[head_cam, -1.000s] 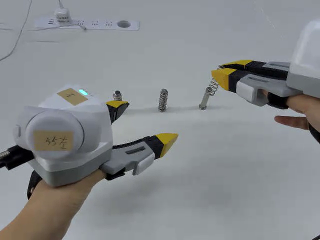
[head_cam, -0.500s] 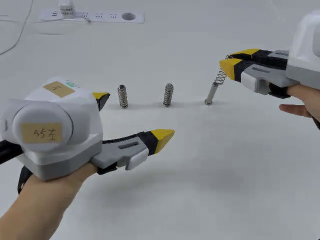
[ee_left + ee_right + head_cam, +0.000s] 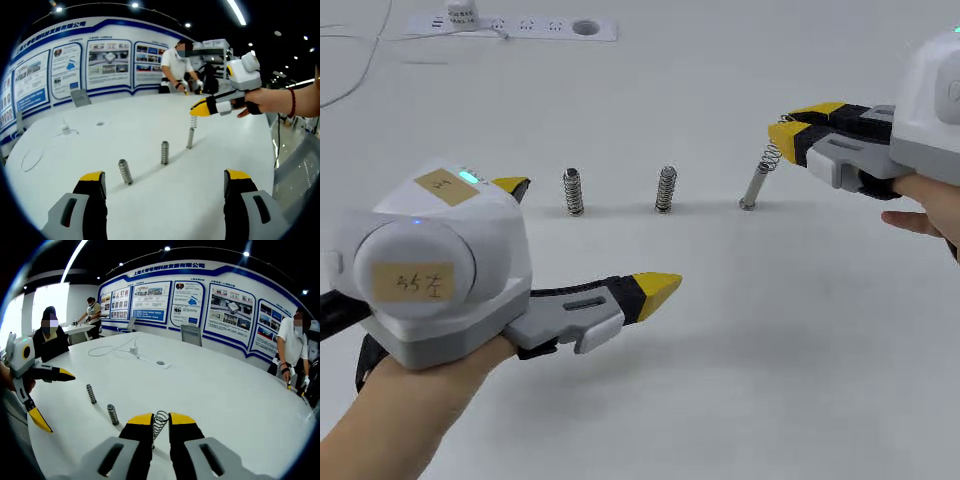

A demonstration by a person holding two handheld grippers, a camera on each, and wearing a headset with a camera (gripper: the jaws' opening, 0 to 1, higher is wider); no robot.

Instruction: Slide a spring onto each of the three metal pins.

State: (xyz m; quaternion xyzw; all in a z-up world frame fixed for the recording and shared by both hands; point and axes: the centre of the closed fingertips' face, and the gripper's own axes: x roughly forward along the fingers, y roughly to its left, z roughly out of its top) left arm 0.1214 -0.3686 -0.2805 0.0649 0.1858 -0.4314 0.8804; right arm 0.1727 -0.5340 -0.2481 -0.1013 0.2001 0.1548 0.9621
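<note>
Right claw (image 3: pixel 783 130): clenched on the top coils of a spring (image 3: pixel 771 156), whose lower end meets the tip of the tilted third pin (image 3: pixel 754 190). Left claw (image 3: pixel 590 235): released wide and holding nothing, near the first pin (image 3: pixel 573 191) and middle pin (image 3: pixel 666 189), each upright and already wearing a spring. My right gripper view shows the coils pinched between near-closed jaws, and the head view shows the pin's lean on the white tabletop (image 3: pixel 770 350), with a power strip (image 3: pixel 520 25) at the far edge and blue display panels (image 3: pixel 192 300) on the wall.

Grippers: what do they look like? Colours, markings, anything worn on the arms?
Both match: white rounded housings, grey-and-black jaws, yellow wedge tips. The left gripper bears two tan stickers, one handwritten, and a lit green light. The wrist behind the right gripper wears a dark bracelet. Forearms bare of sleeves.
</note>
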